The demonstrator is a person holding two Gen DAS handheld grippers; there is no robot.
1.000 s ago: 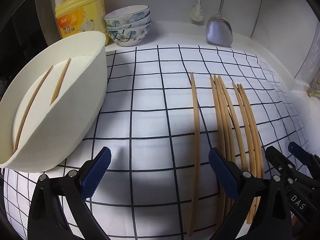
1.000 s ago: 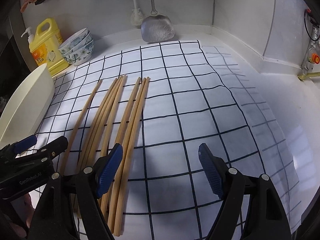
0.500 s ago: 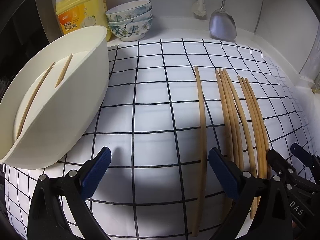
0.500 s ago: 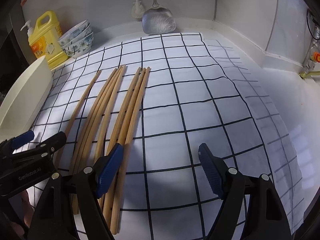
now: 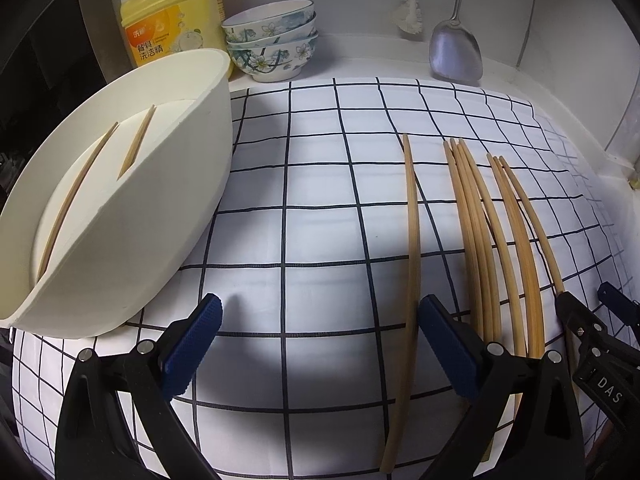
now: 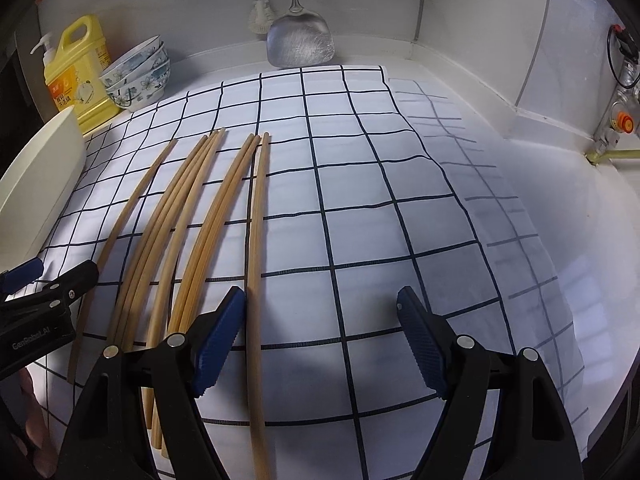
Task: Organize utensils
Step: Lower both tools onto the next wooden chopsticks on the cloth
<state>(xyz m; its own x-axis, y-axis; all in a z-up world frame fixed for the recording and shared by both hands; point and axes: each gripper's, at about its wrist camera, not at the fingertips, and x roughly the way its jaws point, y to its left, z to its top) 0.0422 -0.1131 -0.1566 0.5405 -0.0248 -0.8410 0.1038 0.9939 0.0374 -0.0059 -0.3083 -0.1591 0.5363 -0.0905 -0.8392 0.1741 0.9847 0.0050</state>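
Checked cloth [image 6: 400, 208] bare from 12 to 4 o'clock of chopsticks [image 6: 208, 216]; cloth edge folds toward white wall at 2 o'clock. Right gripper [image 6: 320, 336] tilted down over cloth, jaws apart, empty; rightmost chopstick just inside its left pad. Left gripper [image 5: 320, 340] tilted down, jaws spread, nothing clamped; single chopstick [image 5: 410, 264] beside right pad. Cream tray [image 5: 132, 216] at 10 o'clock, two chopsticks inside. Bowls [image 5: 272, 40], detergent bottle [image 5: 172, 24], spatula [image 5: 456, 56] along back wall.
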